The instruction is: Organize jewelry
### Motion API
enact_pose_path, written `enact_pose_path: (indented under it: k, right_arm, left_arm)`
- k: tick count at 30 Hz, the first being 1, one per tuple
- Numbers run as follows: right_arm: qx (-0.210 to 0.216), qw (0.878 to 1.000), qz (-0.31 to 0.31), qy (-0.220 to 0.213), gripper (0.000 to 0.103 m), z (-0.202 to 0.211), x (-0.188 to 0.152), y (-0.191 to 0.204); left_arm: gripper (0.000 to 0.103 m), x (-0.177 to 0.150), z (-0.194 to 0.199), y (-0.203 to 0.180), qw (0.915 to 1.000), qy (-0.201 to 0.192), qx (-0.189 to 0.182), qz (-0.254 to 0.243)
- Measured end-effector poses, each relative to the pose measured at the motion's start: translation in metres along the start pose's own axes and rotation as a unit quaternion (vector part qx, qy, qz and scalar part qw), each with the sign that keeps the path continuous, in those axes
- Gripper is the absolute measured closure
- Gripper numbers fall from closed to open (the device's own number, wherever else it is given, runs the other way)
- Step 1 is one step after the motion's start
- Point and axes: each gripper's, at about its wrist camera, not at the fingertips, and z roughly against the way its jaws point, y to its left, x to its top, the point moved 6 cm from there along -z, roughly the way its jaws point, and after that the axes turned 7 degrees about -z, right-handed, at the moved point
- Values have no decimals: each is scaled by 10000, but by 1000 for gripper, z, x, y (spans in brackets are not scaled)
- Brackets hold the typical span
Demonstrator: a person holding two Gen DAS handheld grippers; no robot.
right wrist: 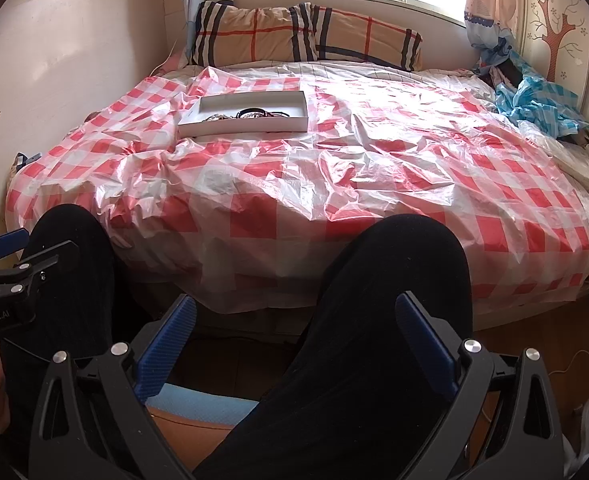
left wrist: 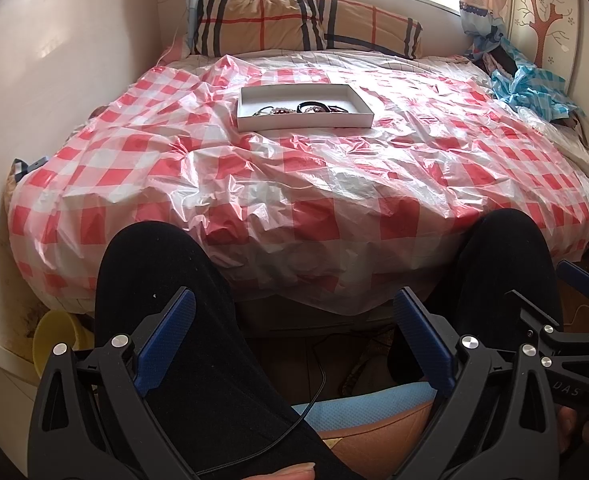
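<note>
A shallow white box [left wrist: 254, 98] [right wrist: 192, 124] lies far back on the bed. Inside it sit several bracelets [left wrist: 306, 108] [right wrist: 254, 113], dark and beaded, bunched along the near wall. My left gripper [left wrist: 294, 332] is open and empty, held low over a person's black-clad knees, well short of the bed. The right gripper [right wrist: 294, 334] is open and empty too, at the same low height. Each gripper shows at the edge of the other's view: the right gripper [left wrist: 574, 304] and the left gripper [right wrist: 10, 256].
A red-and-white checked plastic sheet [left wrist: 294, 184] [right wrist: 334, 168] covers the bed. Plaid pillows [left wrist: 306, 24] lean under the window. Crumpled blue plastic [left wrist: 534, 88] lies at the right. A yellow bin [left wrist: 54, 340] stands on the floor at the left. A black cable [left wrist: 318, 384] hangs between the legs.
</note>
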Motion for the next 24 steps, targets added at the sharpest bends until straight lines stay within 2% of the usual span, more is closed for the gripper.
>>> enact_pose_path:
  k: [24]
  right_arm:
    - [-9,10000,47,36,7,-3,0,4]
  left_arm:
    - [8,5,6,4,9999,-105,103,-55]
